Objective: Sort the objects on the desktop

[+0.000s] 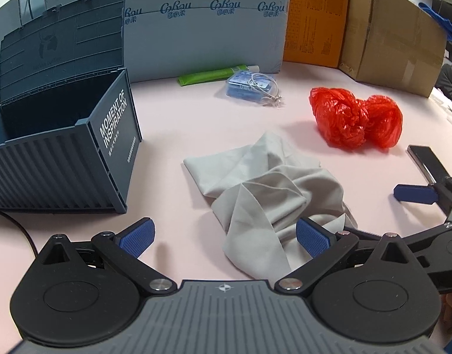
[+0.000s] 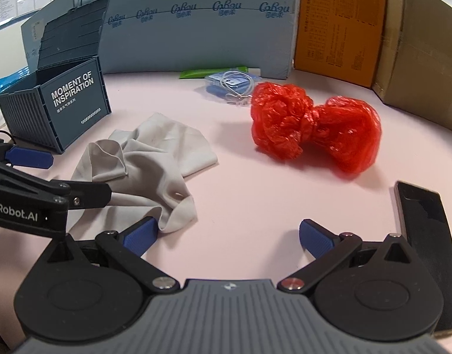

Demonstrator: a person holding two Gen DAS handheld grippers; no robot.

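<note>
A crumpled grey cloth (image 1: 264,194) lies mid-table, also in the right wrist view (image 2: 146,162). My left gripper (image 1: 224,237) is open, its jaws around the cloth's near edge. My right gripper (image 2: 228,237) is open and empty over bare table, its left pad touching the cloth's corner. A red plastic bag (image 1: 355,118) (image 2: 311,125) lies beyond to the right. A black phone (image 2: 426,236) (image 1: 426,162) lies right of my right gripper. A blue card holder with lanyard (image 1: 249,87) (image 2: 231,84) and a green tube (image 1: 214,75) (image 2: 214,72) lie at the back.
An open dark blue container-style box (image 1: 63,147) (image 2: 60,109) stands at the left, lid up. Light blue board (image 1: 202,26), orange panel (image 1: 314,17) and cardboard box (image 1: 394,32) wall the back. A black cable (image 1: 22,230) runs at the near left.
</note>
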